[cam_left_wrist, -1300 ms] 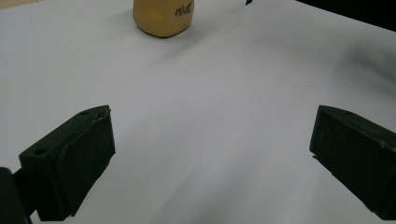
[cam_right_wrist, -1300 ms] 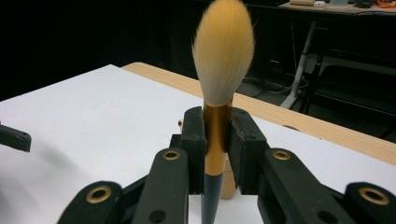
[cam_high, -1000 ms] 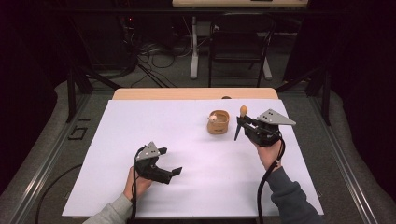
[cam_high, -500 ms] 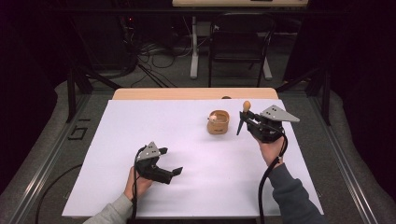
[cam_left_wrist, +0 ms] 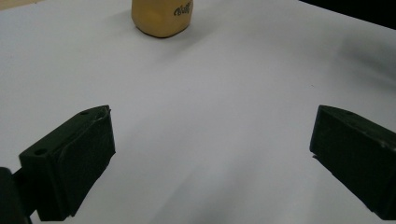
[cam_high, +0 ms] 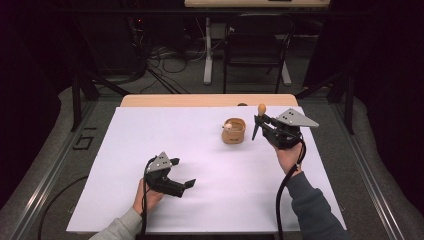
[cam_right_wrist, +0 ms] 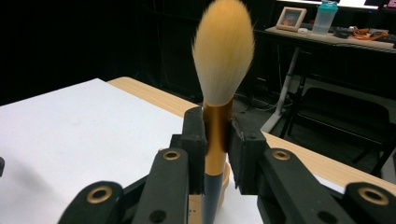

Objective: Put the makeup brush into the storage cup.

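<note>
I am holding a makeup brush (cam_right_wrist: 223,84) upright in my right gripper (cam_high: 263,126), its jaws clenching on the shiny gold ferrule. The brush is showing a full, soft head of pale orange bristles that taper to a rounded tip, and below the gold band a dark handle is running down between the jaws. In the high view I am keeping the brush (cam_high: 260,116) raised just right of a small tan wooden cup (cam_high: 234,130), which is standing on the white tabletop (cam_high: 200,150) with dark lettering on its side. My left gripper (cam_high: 181,186) is resting lower left on the tabletop, well apart from the cup, its jaws standing released and wide with nothing between them.
</note>
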